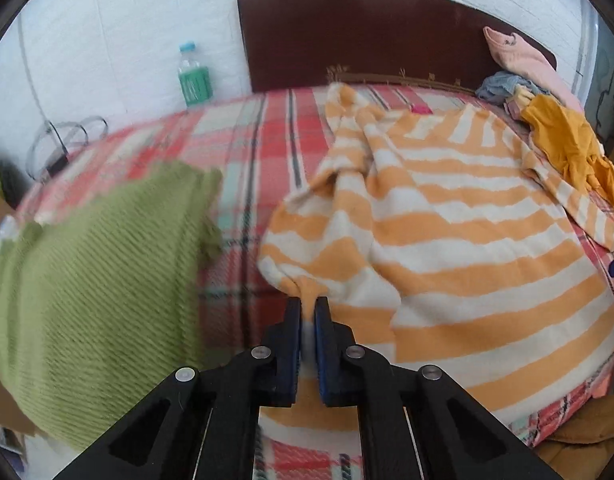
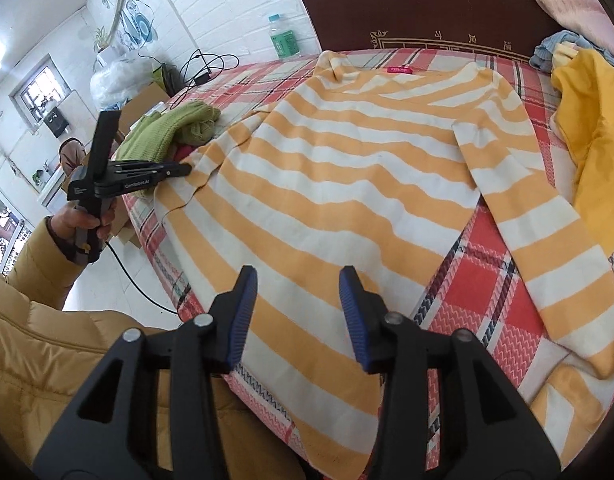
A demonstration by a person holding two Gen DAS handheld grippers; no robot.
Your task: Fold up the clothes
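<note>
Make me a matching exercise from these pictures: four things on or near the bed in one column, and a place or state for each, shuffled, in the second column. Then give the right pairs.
Things:
1. striped sweater
2. green knit
3. plastic bottle
4. right gripper

Places or states:
A. stands by the white wall, beside the headboard
B. jaws apart above the sweater's lower edge, nothing between them
C. spread across the plaid bedspread, pinched at one edge by the left gripper
D. bunched near the bed's side edge, next to the sweater

Pairs: 1-C, 2-D, 3-A, 4-B
</note>
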